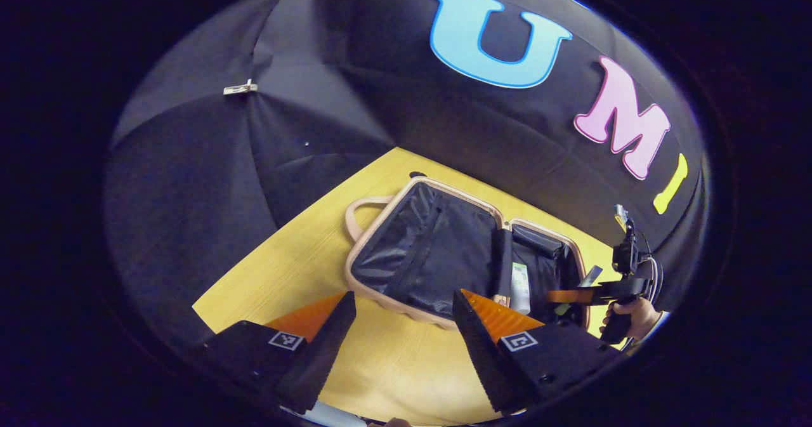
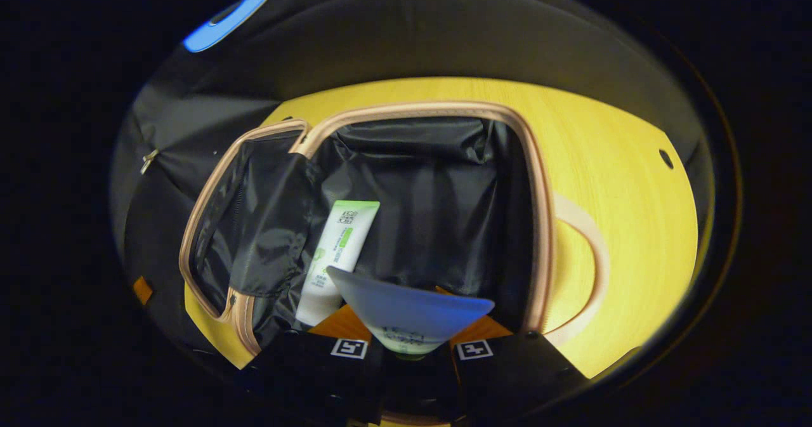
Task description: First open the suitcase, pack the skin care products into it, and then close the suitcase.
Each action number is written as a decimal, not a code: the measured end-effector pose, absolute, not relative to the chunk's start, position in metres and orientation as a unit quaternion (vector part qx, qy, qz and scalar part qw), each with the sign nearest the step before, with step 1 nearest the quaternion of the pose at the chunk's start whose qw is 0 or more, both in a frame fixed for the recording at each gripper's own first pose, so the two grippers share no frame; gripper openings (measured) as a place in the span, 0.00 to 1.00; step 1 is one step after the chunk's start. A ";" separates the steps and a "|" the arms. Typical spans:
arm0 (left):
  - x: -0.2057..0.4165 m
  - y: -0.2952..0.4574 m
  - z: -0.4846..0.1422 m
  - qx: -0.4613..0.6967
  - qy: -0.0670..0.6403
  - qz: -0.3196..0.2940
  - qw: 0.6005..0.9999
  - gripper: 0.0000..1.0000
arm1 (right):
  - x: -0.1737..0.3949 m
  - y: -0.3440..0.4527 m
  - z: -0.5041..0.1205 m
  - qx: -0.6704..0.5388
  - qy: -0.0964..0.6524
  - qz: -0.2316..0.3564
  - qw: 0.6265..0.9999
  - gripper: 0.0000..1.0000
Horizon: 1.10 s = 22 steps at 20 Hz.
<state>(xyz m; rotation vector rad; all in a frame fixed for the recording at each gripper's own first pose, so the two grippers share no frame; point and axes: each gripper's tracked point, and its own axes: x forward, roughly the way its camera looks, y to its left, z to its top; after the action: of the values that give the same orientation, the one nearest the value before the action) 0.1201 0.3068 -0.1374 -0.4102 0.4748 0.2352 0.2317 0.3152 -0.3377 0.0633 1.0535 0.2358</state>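
The beige-rimmed suitcase (image 1: 380, 224) lies open on the yellow table, its black lining showing. In the right gripper view a white and green tube (image 2: 336, 256) lies inside the near compartment (image 2: 444, 211), beside the lid (image 2: 254, 224). My right gripper (image 2: 412, 344) is shut on a pale blue tube (image 2: 412, 316), held flat end forward just above that compartment. The left gripper view shows the right gripper (image 1: 561, 297) and the hand (image 1: 634, 316) holding it over the suitcase's right half, near the white tube (image 1: 520, 287). My left gripper (image 1: 403, 325) hangs open above the table, in front of the suitcase.
The yellow table (image 1: 285, 268) ends at black cloth walls on the far sides. The suitcase's handle (image 2: 583, 268) rests on the table to the right. A small hole (image 2: 666, 158) sits in the tabletop. A metal clip (image 1: 240, 88) holds the cloth.
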 end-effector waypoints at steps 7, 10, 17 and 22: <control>0.124 0.358 -0.151 -0.183 0.232 0.140 0.945 0.96 | 0.235 0.319 -0.289 0.009 0.424 0.106 0.900 0.69; 0.145 0.376 -0.162 -0.186 0.232 0.144 0.944 0.97 | 0.214 0.317 -0.250 0.014 0.387 0.119 0.914 0.89; 0.239 0.431 -0.176 -0.224 0.229 0.137 0.937 0.96 | 0.137 0.255 -0.191 0.042 0.323 0.084 0.942 0.98; 0.292 0.440 -0.192 -0.319 0.241 0.096 0.912 0.95 | 0.075 0.186 -0.193 0.001 0.334 0.032 0.942 0.98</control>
<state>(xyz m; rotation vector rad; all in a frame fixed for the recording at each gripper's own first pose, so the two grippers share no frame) 0.2924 0.4396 -0.1915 -0.6572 0.4964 0.1970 0.0749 0.1857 -0.1928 0.0021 0.6806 0.0657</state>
